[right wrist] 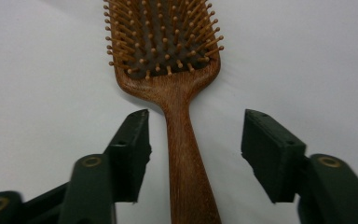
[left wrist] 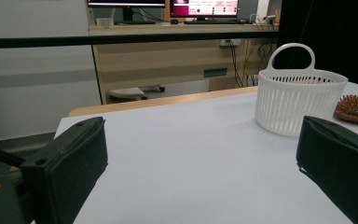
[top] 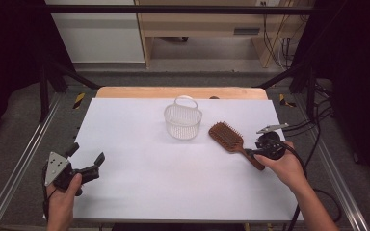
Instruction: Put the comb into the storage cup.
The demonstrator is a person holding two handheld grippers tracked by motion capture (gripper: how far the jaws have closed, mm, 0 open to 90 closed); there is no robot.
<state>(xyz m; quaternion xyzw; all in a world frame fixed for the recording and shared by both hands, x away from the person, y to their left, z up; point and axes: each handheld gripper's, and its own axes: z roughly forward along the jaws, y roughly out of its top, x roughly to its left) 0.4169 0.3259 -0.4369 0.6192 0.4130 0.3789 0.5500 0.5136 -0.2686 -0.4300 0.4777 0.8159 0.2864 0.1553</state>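
Left claw (top: 87, 159) near the surface's (top: 139, 187) front-left corner, jaws wide, empty, parked clear. Right claw (right wrist: 193, 154) straddles the wooden hairbrush (right wrist: 175, 88) handle by the right edge, jaws apart, pads not touching. White basket (top: 183, 122) stands toward the far edge, likely the brush's destination.

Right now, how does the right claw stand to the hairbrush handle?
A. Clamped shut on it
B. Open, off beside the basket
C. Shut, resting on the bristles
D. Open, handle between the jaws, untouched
D: in the right gripper view the right claw straddles the hairbrush handle with gaps either side.
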